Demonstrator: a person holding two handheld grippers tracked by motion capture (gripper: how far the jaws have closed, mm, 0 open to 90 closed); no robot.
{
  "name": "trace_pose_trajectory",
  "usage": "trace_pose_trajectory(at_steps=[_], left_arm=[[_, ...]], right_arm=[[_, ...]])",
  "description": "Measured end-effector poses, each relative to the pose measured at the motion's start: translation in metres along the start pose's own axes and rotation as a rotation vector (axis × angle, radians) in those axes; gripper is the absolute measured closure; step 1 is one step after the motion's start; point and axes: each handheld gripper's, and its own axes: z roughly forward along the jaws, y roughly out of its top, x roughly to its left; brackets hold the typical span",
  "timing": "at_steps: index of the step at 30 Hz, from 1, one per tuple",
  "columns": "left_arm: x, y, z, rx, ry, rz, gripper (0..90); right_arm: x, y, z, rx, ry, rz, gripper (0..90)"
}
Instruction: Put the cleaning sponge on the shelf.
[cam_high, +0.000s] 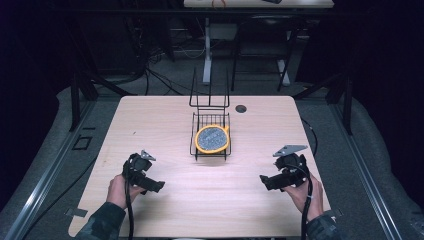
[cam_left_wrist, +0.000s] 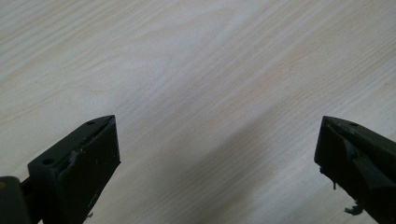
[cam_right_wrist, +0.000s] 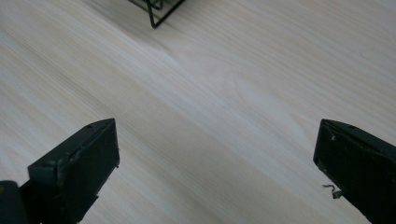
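A black wire rack (cam_high: 210, 131) stands at the middle of the light wooden table (cam_high: 165, 115). In it lies a round plate with an orange rim and a speckled grey middle (cam_high: 212, 138). My left gripper (cam_high: 156, 186) rests low at the front left, held by a hand, its jaws wide apart over bare wood (cam_left_wrist: 217, 135). My right gripper (cam_high: 265, 181) sits at the front right, also open, with nothing between its jaws (cam_right_wrist: 217, 140). A corner of the rack (cam_right_wrist: 156, 11) shows at the top of the right gripper view.
A small dark round hole (cam_high: 241, 108) is in the tabletop behind the rack on the right. Desk legs and cables stand on the dark floor beyond the far edge. Bare wood lies between both grippers and the rack.
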Motion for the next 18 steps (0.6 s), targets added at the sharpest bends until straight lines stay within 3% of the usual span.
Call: trace_pose_trajectory(at_steps=[4, 9, 11, 18], left_arm=[[0.001, 0.0, -0.001, 0.006, -0.003, -0.001, 0.1], [0.0, 0.0, 0.0, 0.001, -0.001, 0.007, 0.2], [0.0, 0.0, 0.001, 0.001, -0.006, 0.011, 0.2], [0.0, 0.001, 0.001, -0.001, -0.011, 0.013, 0.1]], right_arm=[[-0.007, -0.021, -0.001, -0.001, -0.008, 0.048, 0.0], [-0.014, -0.043, 0.006, 0.05, -0.023, 0.082, 0.0], [-0.017, -0.047, 0.006, 0.059, -0.018, 0.101, 0.0], [-0.022, -0.049, 0.013, 0.081, -0.036, 0.093, 0.0]])
